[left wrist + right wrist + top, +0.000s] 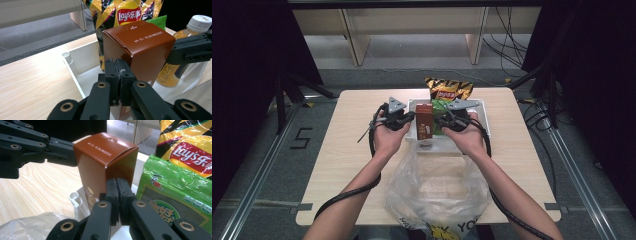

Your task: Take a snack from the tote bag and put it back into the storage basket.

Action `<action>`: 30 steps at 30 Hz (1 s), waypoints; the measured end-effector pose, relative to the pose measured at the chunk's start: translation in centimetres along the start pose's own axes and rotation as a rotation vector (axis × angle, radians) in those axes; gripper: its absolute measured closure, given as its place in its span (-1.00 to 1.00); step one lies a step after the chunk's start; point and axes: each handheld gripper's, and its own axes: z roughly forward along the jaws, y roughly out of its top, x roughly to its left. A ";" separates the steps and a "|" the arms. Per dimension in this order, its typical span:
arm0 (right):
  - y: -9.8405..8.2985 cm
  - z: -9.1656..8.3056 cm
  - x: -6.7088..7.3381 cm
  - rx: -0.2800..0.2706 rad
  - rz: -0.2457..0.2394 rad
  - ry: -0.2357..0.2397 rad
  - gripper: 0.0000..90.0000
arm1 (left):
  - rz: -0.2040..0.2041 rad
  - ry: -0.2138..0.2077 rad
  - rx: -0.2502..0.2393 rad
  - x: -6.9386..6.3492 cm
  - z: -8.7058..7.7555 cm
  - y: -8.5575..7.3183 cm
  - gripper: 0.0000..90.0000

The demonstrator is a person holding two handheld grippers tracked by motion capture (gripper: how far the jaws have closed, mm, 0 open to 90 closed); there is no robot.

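Two black grippers sit in my hands, one on either side of the tall brown cardboard carton (424, 121), each with its jaws pressed together on nothing. Nearest me on the pale wooden table (347, 155) lies a crumpled clear plastic bag (432, 192), between my forearms in the high view. Past it, my left gripper (408, 118) and right gripper (443, 121) flank the carton, which stands upright in the white plastic tray (482, 112). Whether their tips touch the carton I cannot tell. My left gripper view adds an orange-drink bottle with a white cap (186, 47) just behind the right gripper's black arm. My right gripper view shows a green foil snack packet (175, 195) just beside the carton. Farthest stands the yellow-and-black crisp bag (449, 89), at the tray's far edge.
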 end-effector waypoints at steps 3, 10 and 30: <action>0.1 -0.1 -0.1 0.004 -0.015 -0.002 0.95 | -0.006 0.009 -0.002 0.1 -0.1 0.0 0.90; 0.2 -0.9 -0.4 0.008 -0.003 -0.031 0.78 | -0.017 0.024 -0.007 0.5 -1.0 -0.2 0.80; -0.8 -4.4 -1.2 0.034 -0.045 0.004 0.30 | -0.014 -0.008 -0.010 0.7 -6.4 -2.5 0.59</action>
